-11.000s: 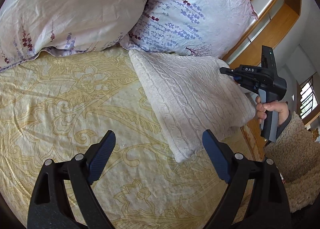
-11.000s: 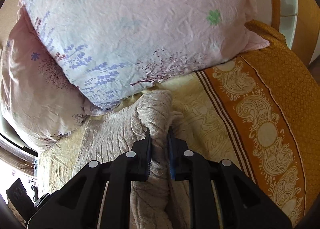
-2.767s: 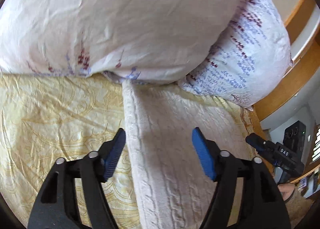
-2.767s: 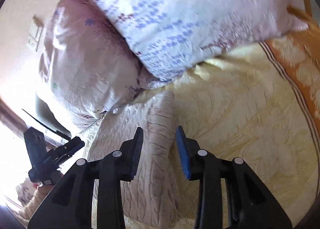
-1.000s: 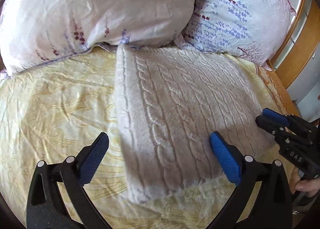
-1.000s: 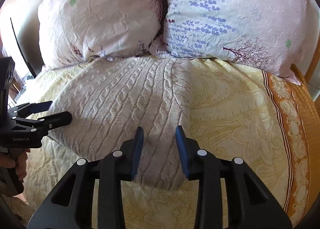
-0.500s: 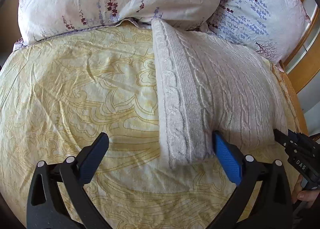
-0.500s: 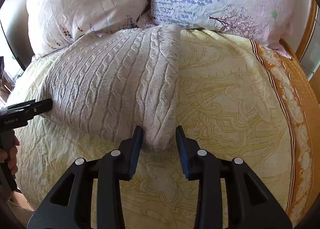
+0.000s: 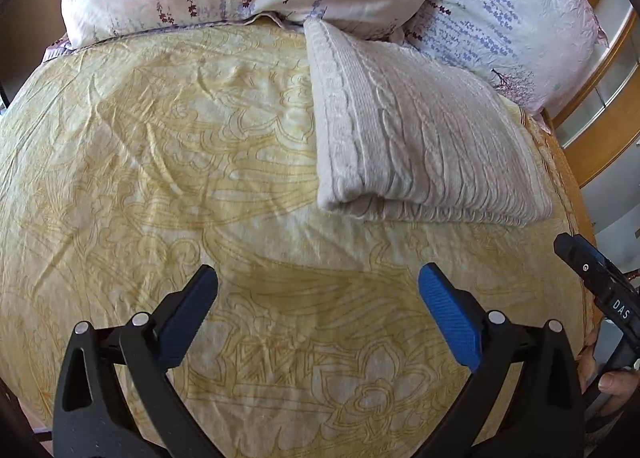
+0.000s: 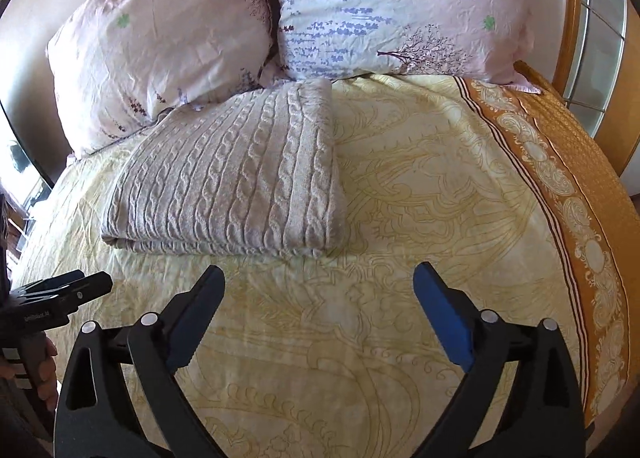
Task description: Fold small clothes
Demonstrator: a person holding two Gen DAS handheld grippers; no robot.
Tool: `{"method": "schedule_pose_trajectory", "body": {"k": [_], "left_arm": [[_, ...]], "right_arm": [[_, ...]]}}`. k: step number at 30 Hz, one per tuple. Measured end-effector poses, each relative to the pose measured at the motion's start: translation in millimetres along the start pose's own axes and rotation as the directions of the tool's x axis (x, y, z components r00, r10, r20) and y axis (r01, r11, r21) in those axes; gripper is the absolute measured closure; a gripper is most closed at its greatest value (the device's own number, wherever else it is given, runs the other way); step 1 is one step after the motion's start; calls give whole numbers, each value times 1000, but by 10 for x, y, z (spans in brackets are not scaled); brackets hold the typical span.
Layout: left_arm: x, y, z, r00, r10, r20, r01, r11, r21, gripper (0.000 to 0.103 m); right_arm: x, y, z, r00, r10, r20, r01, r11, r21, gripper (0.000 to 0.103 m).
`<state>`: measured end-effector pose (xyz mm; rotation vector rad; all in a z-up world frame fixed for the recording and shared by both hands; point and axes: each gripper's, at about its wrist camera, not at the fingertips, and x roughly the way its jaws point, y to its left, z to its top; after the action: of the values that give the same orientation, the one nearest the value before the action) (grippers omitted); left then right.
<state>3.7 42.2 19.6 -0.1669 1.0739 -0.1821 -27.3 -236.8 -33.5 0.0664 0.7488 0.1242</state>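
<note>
A cream cable-knit sweater (image 9: 416, 146) lies folded into a thick rectangle on the yellow patterned bedspread (image 9: 160, 178), its far edge against the pillows. It also shows in the right wrist view (image 10: 240, 178). My left gripper (image 9: 318, 314) is open and empty, held back over the bedspread short of the sweater's near edge. My right gripper (image 10: 318, 306) is open and empty too, short of the sweater's near right corner. The right gripper's body shows at the right edge of the left wrist view (image 9: 600, 278); the left gripper's body shows at the left edge of the right wrist view (image 10: 56, 298).
Two floral pillows (image 10: 168, 38) (image 10: 400, 6) lean at the head of the bed behind the sweater. An orange patterned border (image 10: 568, 178) runs down the bed's right side. A wooden headboard frame (image 9: 600, 70) stands at the far right.
Both grippers have pulled back from the sweater toward the foot of the bed. The right gripper's jaws have opened wider. The sweater now lies flat and folded.
</note>
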Motion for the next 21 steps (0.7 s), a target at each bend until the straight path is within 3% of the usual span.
{"method": "schedule_pose_trajectory", "body": {"k": [3,6,12,21], "left_arm": [[21,-54,-12,999,50,-18,-50,999,18,3],[65,-105,17,996,82,-26,-82,996,29,3],[187,-211,61,993,106,-60,-103,994,48,3],[301,-272,60,985,163,-54,-158,983,91,2]], "right_arm": [[39,106,-8,998,-52,-28,51,998,-30,1],[85,145,-34,997,-53,-63,50,998,-38,1],[239,182,-75,989,-94,-117,89,995,-50,1],[377,275,-68,986,-77,-147,66,995,-79,1]]}}
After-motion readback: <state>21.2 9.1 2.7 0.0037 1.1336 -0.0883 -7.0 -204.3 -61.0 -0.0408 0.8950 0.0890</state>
